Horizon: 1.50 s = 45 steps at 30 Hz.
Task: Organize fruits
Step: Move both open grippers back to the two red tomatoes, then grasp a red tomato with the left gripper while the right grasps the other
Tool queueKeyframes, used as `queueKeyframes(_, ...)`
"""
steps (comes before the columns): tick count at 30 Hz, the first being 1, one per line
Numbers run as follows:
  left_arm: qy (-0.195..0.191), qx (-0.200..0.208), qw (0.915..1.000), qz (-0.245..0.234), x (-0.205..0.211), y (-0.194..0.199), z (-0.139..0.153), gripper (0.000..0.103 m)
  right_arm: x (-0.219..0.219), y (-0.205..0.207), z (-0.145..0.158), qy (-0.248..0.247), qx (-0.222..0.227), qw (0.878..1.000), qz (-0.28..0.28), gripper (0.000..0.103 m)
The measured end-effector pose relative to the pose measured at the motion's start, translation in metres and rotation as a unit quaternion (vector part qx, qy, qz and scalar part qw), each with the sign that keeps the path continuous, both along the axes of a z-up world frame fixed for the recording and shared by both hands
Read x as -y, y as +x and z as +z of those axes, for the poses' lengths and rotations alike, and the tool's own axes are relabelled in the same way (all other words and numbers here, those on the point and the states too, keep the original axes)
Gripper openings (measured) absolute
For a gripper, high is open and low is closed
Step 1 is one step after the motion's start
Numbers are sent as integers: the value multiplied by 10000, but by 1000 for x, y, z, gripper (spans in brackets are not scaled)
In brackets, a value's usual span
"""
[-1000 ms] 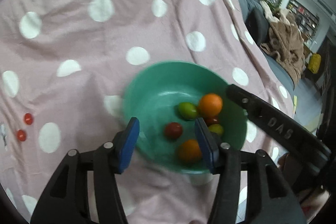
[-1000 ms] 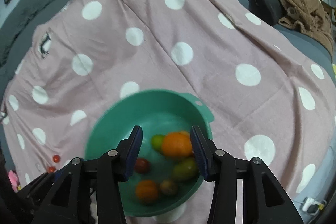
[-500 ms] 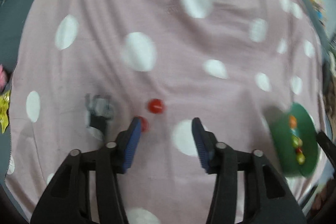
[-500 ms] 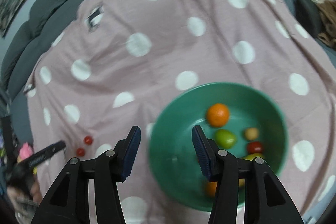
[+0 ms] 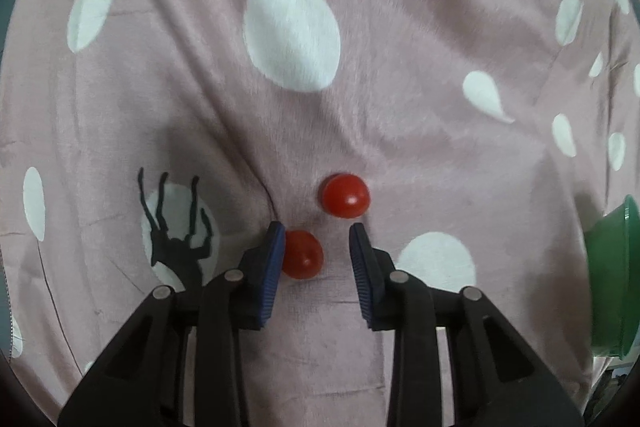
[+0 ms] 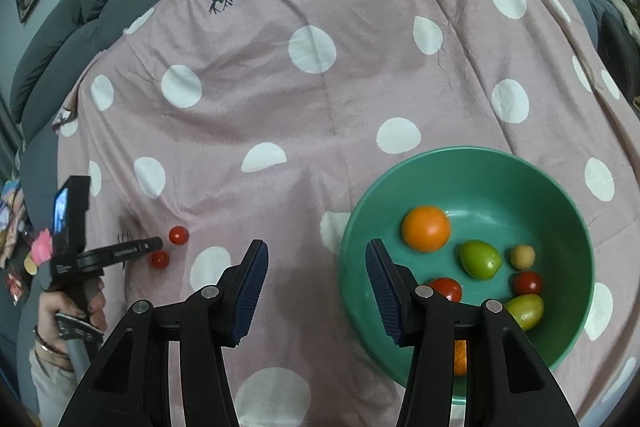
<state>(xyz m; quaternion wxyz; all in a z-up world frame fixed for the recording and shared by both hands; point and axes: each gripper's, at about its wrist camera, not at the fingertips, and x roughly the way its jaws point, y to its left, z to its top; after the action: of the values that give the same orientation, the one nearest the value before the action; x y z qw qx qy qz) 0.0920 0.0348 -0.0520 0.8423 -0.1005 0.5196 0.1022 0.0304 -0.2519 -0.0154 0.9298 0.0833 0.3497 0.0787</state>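
Note:
Two red cherry tomatoes lie on the pink dotted blanket. My left gripper (image 5: 316, 231) points down over the nearer tomato (image 5: 302, 254). Its jaws are closing: the tomato sits between them against the left pad, with a gap to the right pad. The other tomato (image 5: 346, 195) lies just beyond the fingertips. In the right wrist view both tomatoes (image 6: 178, 235) (image 6: 160, 259) show at the left, beside the left gripper (image 6: 154, 246). My right gripper (image 6: 316, 251) hangs open and empty by the left rim of the green bowl (image 6: 472, 153), which holds an orange (image 6: 426, 229), green fruits (image 6: 480, 259) and small tomatoes.
The blanket (image 6: 320, 107) covers a grey sofa (image 6: 52, 39) that curves round the back. A person's hand (image 6: 76, 311) holds the left gripper's handle at the lower left. The bowl's edge (image 5: 612, 267) shows at the far right of the left wrist view.
My left gripper swung from above the bowl to the two tomatoes on the left, dropped closer, and its jaws narrowed. My right gripper shifted left off the bowl's middle.

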Motion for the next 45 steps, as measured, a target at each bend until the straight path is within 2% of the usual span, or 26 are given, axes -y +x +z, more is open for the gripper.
queueKeyframes(8, 339, -235, 9991, 63, 8, 14, -9, 31, 4, 0, 0, 29, -4, 10000, -33, 51)
queueKeyframes(18, 672, -583, 9960, 17, 36, 53, -23, 32, 3, 0, 0, 58, -7, 10000, -4, 51)
queueKeyframes(20, 751, -611, 9953, 89, 38, 56, -25, 22, 5, 0, 0, 100, -14, 9999, -16, 51)
queueKeyframes(23, 853, -481, 9951, 109, 38, 54, -26, 20, 8, 0, -1, 159, -24, 9999, -56, 51)
queueKeyframes(26, 639, -407, 9970, 160, 37, 45, -22, 19, 9, 0, -1, 178, -24, 9998, -68, 51)
queueKeyframes(29, 394, -117, 9990, 196, 34, 29, -8, 19, 9, 0, -1, 191, -32, 9998, -51, 51)
queueKeyframes(33, -101, 245, 9993, 280, 28, -6, 12, 19, 1, 3, -4, 186, -92, 9998, 70, 51)
queueKeyframes(35, -309, 301, 9986, 304, 23, -23, 13, 20, -11, 7, -8, 162, -152, 9995, 241, 51)
queueKeyframes(38, -480, 469, 9968, 439, 19, -51, 13, 20, -38, 23, -17, 219, -375, 9969, 651, 51)
queueKeyframes(41, -524, 531, 9966, 361, 8, -47, 12, 20, -86, 51, -28, 258, -715, 9895, 1228, 51)
queueKeyframes(45, -965, 603, 9924, 461, 3, -51, 7, 20, -157, 94, -48, -38, -1076, 9792, 1722, 51)
